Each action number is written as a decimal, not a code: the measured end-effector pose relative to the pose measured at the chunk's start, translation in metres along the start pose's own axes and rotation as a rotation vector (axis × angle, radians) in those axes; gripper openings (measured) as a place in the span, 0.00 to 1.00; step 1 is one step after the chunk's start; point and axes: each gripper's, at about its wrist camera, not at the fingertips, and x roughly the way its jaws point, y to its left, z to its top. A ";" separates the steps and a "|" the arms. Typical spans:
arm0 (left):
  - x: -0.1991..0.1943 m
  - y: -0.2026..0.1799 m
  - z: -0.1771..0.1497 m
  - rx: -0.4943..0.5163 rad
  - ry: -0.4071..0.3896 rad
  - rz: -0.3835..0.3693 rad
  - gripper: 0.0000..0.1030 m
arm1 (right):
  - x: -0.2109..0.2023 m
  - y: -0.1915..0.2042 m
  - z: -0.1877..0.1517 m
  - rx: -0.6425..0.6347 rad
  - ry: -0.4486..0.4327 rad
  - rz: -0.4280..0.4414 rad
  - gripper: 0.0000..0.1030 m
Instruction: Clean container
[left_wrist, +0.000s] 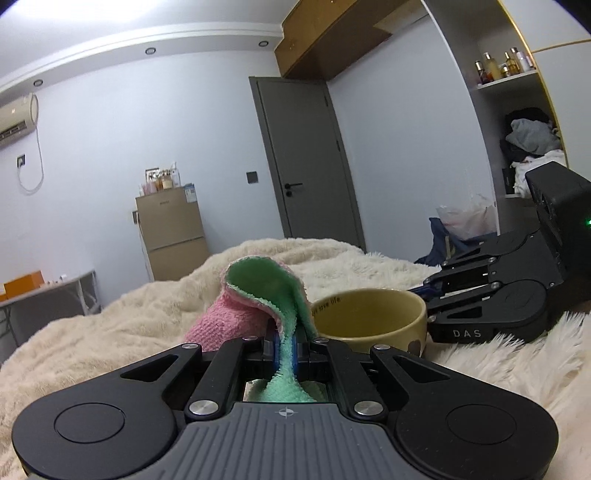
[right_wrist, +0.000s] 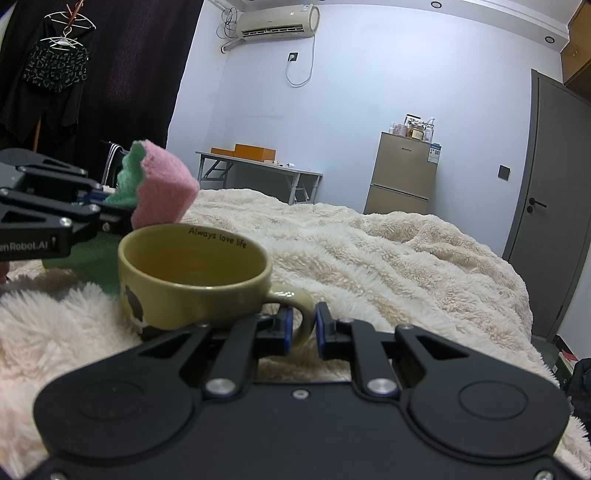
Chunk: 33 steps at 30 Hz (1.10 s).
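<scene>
Fluffy cream blanket (right_wrist: 388, 251) covers the bed under your work. Your mug (right_wrist: 192, 273) stands upright on it, mouth up, its handle (right_wrist: 295, 314) pointing straight back toward your right gripper (right_wrist: 303, 326). That gripper's blue pads sit either side of the handle, with a gap on the right side, so it isn't clamped. Inside the rim you can read "Always love life". Your left gripper (left_wrist: 283, 345) is pinched on a pink-and-green cloth (left_wrist: 266, 291), held just beside the mug. "DAS" marks the right gripper's side. Behind stand a small fridge (right_wrist: 402, 177) and a grey door (left_wrist: 306, 158).

Home bedroom: blanketed bed (right_wrist: 388, 251), clothes shelves (left_wrist: 532, 144).
</scene>
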 end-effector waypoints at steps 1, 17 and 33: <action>0.000 0.000 0.000 0.003 0.001 0.001 0.03 | 0.000 0.000 0.000 0.000 0.001 0.000 0.13; 0.032 -0.008 -0.024 0.071 0.165 -0.038 0.02 | 0.000 0.003 0.000 -0.004 0.003 -0.002 0.13; -0.012 0.056 -0.005 -0.144 0.061 -0.372 0.05 | 0.001 0.001 0.000 -0.002 0.000 0.002 0.13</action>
